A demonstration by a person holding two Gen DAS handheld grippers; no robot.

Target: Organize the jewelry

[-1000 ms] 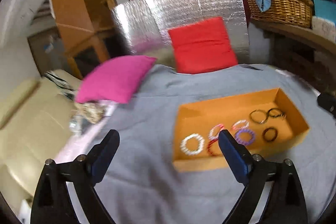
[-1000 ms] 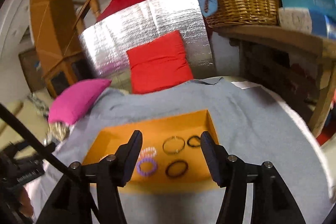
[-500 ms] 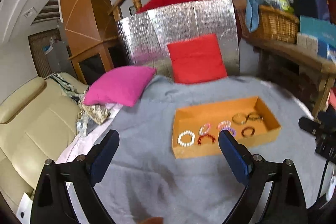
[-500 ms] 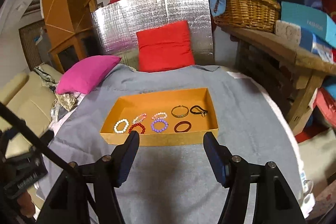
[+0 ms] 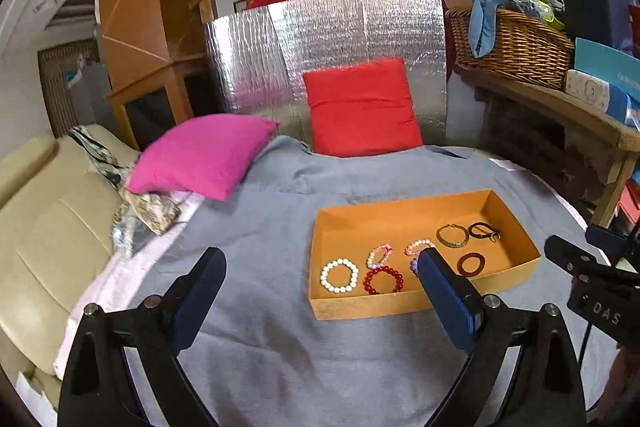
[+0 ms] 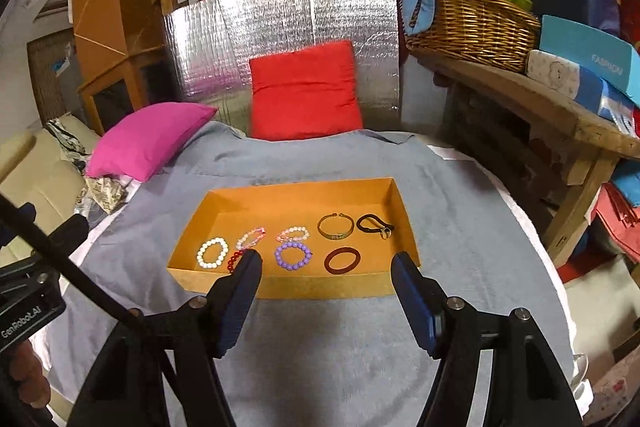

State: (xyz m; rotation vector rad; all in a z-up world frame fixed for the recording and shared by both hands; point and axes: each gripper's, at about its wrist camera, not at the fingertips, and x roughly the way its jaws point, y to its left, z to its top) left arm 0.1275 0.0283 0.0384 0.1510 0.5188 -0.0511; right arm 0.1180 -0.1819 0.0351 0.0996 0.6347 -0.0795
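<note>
Grey cloth (image 6: pixel 340 347); blue box (image 6: pixel 592 61) reads "FASHION"; left gripper (image 5: pixel 320 263) spread, right gripper (image 6: pixel 326 263) opening, both empty.

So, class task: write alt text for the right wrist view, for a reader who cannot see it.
An open orange box on a grey blanket holds eight bracelets and hair ties in two rows, among them a white bead bracelet and a purple bead bracelet. The right gripper, empty with jaws opening, points at it; cushions lie behind.
</note>
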